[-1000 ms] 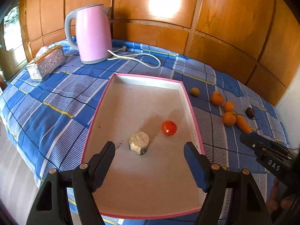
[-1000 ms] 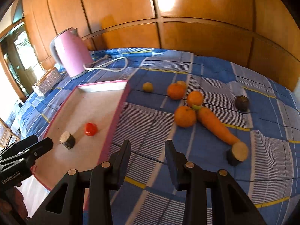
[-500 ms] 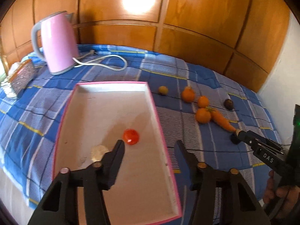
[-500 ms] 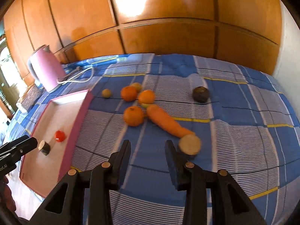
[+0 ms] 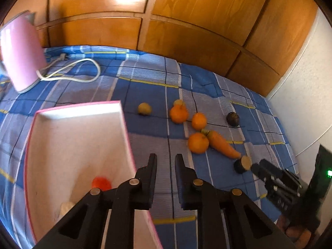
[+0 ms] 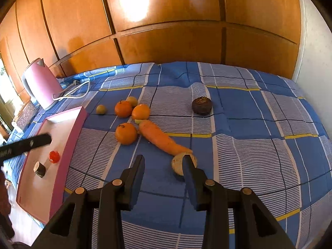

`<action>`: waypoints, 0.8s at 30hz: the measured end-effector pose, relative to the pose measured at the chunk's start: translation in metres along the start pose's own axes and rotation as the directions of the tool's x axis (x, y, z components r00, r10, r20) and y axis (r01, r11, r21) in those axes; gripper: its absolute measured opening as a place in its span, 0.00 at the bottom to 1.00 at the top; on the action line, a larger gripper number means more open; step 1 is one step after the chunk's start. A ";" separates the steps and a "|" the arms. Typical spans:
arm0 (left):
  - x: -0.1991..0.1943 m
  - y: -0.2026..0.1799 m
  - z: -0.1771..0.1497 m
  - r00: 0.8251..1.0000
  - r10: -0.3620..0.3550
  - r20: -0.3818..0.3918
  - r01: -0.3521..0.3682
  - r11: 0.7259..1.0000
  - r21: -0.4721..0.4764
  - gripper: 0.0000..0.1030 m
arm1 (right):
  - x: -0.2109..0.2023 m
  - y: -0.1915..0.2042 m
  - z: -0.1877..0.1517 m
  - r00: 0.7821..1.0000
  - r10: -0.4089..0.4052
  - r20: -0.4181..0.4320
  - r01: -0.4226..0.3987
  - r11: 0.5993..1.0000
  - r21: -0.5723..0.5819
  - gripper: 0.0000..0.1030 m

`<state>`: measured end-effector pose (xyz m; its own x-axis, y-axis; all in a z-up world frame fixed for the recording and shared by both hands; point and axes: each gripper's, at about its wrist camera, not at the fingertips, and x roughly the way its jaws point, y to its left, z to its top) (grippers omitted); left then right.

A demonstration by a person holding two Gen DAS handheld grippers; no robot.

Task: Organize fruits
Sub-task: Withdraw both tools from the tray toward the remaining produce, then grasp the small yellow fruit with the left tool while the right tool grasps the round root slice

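Surroundings: we see a pink kettle [image 6: 40, 83] with its white cord [image 5: 70, 72] at the back of the blue checked cloth [image 6: 259, 145]; wood panelling [image 6: 166, 41] behind.
In the way: the right hand-held gripper [image 6: 164, 161] has its right finger [image 6: 189, 168] across the cut root slice [image 6: 179, 164].
Count: three oranges, nearest [image 6: 126, 133]; two small yellow-green fruits [image 6: 101, 109]; one carrot [image 6: 161, 138]; one dark round fruit [image 6: 201, 105].
Tray: pink-rimmed tray [image 6: 72, 137] holds one red tomato [image 6: 54, 156] and one cut piece [image 6: 39, 169].
Left hand-held gripper [image 5: 165, 166]: jaws have just closed, nothing between them.
Right: jaws partly spread, empty.
Change: we note the left view has swung from the tray to the loose fruit.
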<state>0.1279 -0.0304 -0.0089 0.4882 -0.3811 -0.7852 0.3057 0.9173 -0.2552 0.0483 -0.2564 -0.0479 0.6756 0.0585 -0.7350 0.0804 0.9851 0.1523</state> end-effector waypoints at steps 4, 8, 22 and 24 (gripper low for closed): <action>0.021 0.003 0.022 1.000 -0.004 -0.023 0.004 1.000 0.000 0.17 | 0.001 -0.005 0.000 1.000 -0.005 0.000 0.005 1.000 -0.001 0.37; 0.047 0.005 0.042 0.999 0.019 -0.049 -0.019 1.000 0.013 0.17 | 0.001 -0.011 0.003 1.000 -0.001 0.005 0.001 1.000 0.013 0.37; 0.131 0.005 0.082 0.970 0.218 -0.107 -0.208 0.973 0.097 0.21 | 0.011 -0.042 0.009 1.000 -0.003 -0.010 0.004 0.997 0.079 0.37; 0.134 0.001 0.081 0.964 0.254 -0.077 -0.242 0.961 0.136 0.20 | 0.012 -0.050 0.010 1.000 -0.006 -0.010 0.007 0.995 0.104 0.37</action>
<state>0.2600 -0.0897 -0.0683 0.4856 -0.1260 -0.8651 0.2865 0.9579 0.0213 0.0598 -0.3069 -0.0574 0.6678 0.0542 -0.7423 0.1608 0.9633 0.2149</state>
